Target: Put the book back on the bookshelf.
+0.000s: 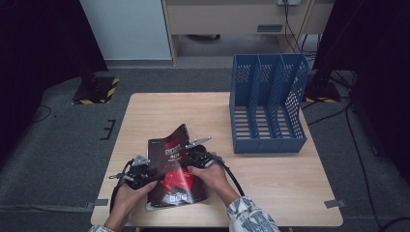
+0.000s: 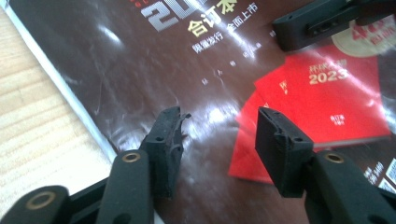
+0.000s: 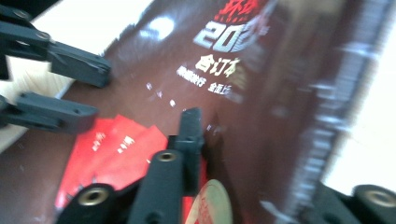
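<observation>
Right tongs clamped on the lifted right edge of the glossy dark-brown magazine, long axis running near-to-far on the desk, left tongs gaping just above its cover.

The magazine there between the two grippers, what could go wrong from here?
1. The right gripper seems to lift only the magazine by one edge; the glossy cover could slip or crease.
2. The left gripper is open over the cover, holding nothing, so the magazine may slide on the table.

High view looks down; both gripper views, right one blurred, closely share the magazine.
</observation>
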The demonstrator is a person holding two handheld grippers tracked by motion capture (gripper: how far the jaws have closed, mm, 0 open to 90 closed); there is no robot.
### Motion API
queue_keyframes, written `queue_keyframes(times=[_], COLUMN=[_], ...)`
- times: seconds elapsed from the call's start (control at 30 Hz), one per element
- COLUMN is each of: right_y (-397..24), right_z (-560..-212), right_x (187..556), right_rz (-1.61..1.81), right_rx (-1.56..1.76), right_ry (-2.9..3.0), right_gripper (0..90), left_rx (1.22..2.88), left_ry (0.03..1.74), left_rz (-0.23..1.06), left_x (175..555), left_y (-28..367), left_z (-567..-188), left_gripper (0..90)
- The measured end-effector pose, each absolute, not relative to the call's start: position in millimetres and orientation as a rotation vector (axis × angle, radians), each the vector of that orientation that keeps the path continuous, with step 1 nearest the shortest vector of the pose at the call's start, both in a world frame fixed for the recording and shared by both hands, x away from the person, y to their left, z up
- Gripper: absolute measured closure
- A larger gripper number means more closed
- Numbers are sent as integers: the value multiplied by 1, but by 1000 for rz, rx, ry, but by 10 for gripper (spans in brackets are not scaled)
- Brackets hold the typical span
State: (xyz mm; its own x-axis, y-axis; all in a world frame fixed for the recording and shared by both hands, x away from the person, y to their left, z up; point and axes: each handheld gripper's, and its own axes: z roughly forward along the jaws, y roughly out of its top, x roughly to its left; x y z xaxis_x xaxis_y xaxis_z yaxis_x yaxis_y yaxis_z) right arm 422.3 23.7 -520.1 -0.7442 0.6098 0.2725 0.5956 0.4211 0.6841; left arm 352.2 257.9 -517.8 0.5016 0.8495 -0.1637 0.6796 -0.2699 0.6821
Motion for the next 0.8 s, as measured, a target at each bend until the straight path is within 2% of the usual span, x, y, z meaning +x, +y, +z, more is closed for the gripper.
queue_keyframes(times=[0.07, 0.13, 0.3, 0.33, 0.5, 0.63, 0.8], right_y=[26, 26, 21, 16, 5, -5, -10], right_z=[-513, -512, -503, -499, -492, -486, -480], right_x=[421, 420, 420, 421, 422, 423, 423], right_rz=[1260, 1257, 1237, 1246, 1271, 1290, 1321], right_rx=[1066, 1052, 996, 985, 983, 982, 977], right_ry=[2615, 2609, 2580, 2553, 2509, 2475, 2445], right_gripper=[818, 821, 841, 846, 853, 856, 859], left_rx=[2035, 2025, 1931, 1906, 1918, 1910, 1876], left_ry=[1257, 1259, 1238, 1247, 1247, 1257, 1265], left_rz=[374, 380, 400, 372, 361, 369, 320], left_x=[356, 357, 361, 364, 376, 385, 386], left_y=[259, 260, 269, 270, 268, 268, 271], left_z=[-515, -514, -510, -512, -519, -523, -524], left_gripper=[328, 299, 128, 102, 63, 81, 114])
